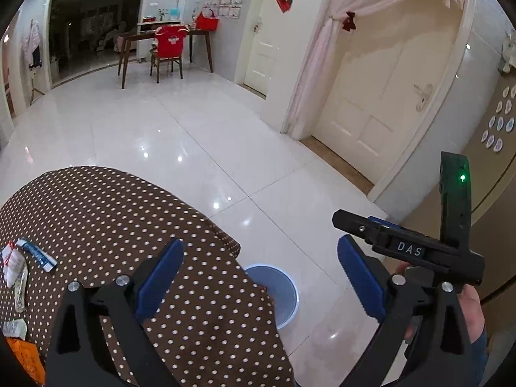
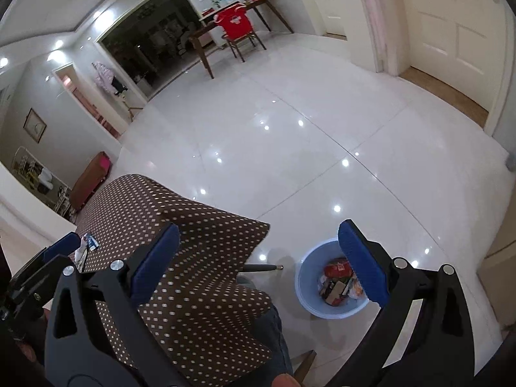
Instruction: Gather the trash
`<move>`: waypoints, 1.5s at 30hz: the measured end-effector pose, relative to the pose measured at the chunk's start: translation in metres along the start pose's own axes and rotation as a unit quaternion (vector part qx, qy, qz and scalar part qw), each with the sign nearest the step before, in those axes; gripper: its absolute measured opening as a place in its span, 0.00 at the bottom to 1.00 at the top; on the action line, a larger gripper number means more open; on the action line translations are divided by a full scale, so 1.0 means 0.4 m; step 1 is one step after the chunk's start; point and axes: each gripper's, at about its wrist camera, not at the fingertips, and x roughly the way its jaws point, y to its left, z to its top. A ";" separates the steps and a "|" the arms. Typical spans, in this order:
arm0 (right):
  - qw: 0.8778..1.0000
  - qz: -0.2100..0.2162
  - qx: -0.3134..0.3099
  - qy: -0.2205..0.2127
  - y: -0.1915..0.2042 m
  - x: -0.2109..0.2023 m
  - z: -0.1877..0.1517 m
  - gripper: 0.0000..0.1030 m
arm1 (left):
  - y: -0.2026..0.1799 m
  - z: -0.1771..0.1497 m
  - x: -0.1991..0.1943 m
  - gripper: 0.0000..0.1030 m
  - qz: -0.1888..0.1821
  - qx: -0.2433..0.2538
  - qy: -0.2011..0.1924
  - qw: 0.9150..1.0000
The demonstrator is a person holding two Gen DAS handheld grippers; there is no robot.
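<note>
Several pieces of trash lie on the brown polka-dot tablecloth at its left: a blue-and-white tube wrapper, a white wrapper, a clear plastic strip and an orange packet. My left gripper hangs open over the table's right edge, holding nothing. A light blue bin stands on the floor beside the table, with a red packet and other wrappers inside. My right gripper is open and empty, with its right finger above the bin. In the left wrist view the bin is partly hidden by the cloth.
The right gripper's black body shows beside a hand. A jeans-clad knee sits under the cloth's edge. White glossy floor stretches ahead to a desk and red-covered chair. A cream door stands at right.
</note>
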 end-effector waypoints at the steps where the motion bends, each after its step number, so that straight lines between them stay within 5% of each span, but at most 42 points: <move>1: 1.000 0.003 -0.007 0.000 0.018 0.000 0.002 0.94 | 0.016 -0.007 -0.013 0.92 0.000 -0.003 -0.003 1.000; 11: 0.996 0.033 -0.076 0.018 0.201 0.043 0.001 0.94 | 0.159 -0.040 -0.138 0.92 0.037 -0.053 -0.045 0.997; 22: 0.982 0.078 -0.161 0.063 0.444 0.152 -0.053 0.94 | 0.418 -0.127 -0.275 0.92 0.113 -0.135 -0.065 0.982; 32: 0.957 0.116 -0.242 0.112 0.673 0.275 -0.146 0.94 | 0.646 -0.216 -0.254 0.92 0.166 -0.219 -0.008 0.961; 39: 0.952 0.120 -0.254 0.121 0.720 0.324 -0.157 0.94 | 0.684 -0.229 -0.189 0.91 0.181 -0.209 0.038 0.960; 45: 0.949 0.125 -0.262 0.122 0.733 0.351 -0.145 0.94 | 0.695 -0.195 -0.143 0.57 0.188 -0.184 0.061 0.963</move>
